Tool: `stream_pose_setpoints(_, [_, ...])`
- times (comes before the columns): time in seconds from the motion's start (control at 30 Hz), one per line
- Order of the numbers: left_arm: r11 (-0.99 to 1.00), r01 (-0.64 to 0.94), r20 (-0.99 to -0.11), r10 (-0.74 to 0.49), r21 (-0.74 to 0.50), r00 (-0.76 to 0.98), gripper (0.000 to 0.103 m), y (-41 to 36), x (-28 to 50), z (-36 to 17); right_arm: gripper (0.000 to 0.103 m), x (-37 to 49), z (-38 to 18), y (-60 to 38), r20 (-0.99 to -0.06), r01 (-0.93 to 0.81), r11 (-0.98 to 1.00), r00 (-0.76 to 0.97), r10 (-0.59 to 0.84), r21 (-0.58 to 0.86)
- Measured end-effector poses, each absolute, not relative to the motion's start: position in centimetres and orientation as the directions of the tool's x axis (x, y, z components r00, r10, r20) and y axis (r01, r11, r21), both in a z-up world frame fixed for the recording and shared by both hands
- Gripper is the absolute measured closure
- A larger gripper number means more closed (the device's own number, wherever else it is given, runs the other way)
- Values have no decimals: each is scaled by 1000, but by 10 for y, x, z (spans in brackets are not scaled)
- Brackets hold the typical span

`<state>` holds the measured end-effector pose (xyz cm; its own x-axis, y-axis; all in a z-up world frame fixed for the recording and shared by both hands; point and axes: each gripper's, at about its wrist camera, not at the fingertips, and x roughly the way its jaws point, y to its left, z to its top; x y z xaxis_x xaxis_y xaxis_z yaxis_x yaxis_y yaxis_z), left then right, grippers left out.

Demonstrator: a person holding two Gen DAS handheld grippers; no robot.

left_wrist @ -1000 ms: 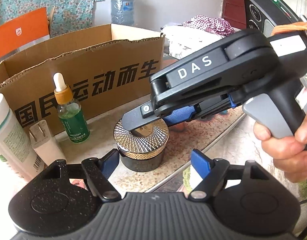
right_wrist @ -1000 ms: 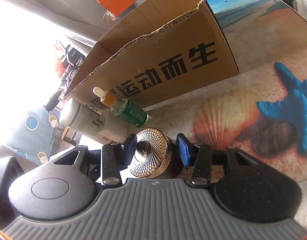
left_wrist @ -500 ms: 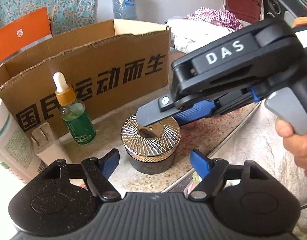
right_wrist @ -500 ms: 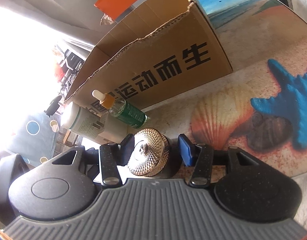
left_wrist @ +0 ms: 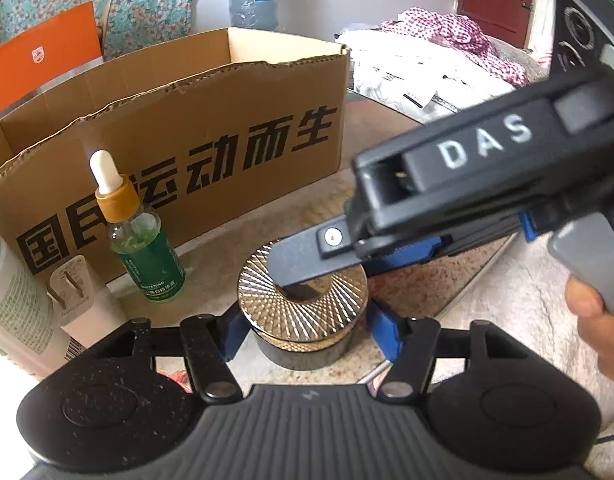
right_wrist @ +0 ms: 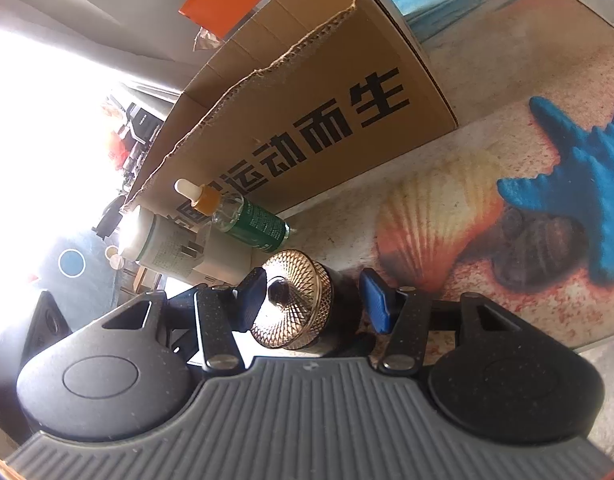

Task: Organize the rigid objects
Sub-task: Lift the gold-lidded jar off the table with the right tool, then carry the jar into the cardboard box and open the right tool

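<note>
Left to right on the bench [left_wrist: 211,256]: a white tube [left_wrist: 11,304] with a plug adapter [left_wrist: 73,292] beside it, then a green dropper bottle [left_wrist: 147,256] whose label I can't read, all in front of a cardboard box [left_wrist: 211,140] printed 国民运动而生. The gold-lidded jar [left_wrist: 303,300] sits between the spread fingers of the left hand-held gripper [left_wrist: 303,332], nothing gripped. The right hand-held gripper [right_wrist: 313,300], marked DAS, is also released, straddling the jar.

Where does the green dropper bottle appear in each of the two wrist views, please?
Left wrist: dropper bottle stands upright at left of centre, before the box, left of the jar.
Right wrist: the bottle appears tilted, left of centre, above the jar.
Shared landmark: the box's black lettering.
</note>
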<state>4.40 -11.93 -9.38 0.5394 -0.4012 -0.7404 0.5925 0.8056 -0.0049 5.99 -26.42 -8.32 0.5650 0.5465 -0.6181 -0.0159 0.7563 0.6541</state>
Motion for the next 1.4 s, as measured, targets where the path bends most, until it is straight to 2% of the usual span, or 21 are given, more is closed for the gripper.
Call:
stream_pose_setpoints(0.1, [814,581,-743,-398,-15,538,46,-119,47,-92,52,60,-83,-263,-618,-20,755,560,552,656])
stream_pose_setpoints(0.87, [832,553,-756,-387,-40,527,46,-122,51,-89,54,59,-81,-256,-631,-21,773,564,533,634])
stream_pose_setpoints(1.4, [844,536,-736,-387,-38,556,46,-118,42,-70,55,52,-64,-253,-617,-49,786,590,521,617])
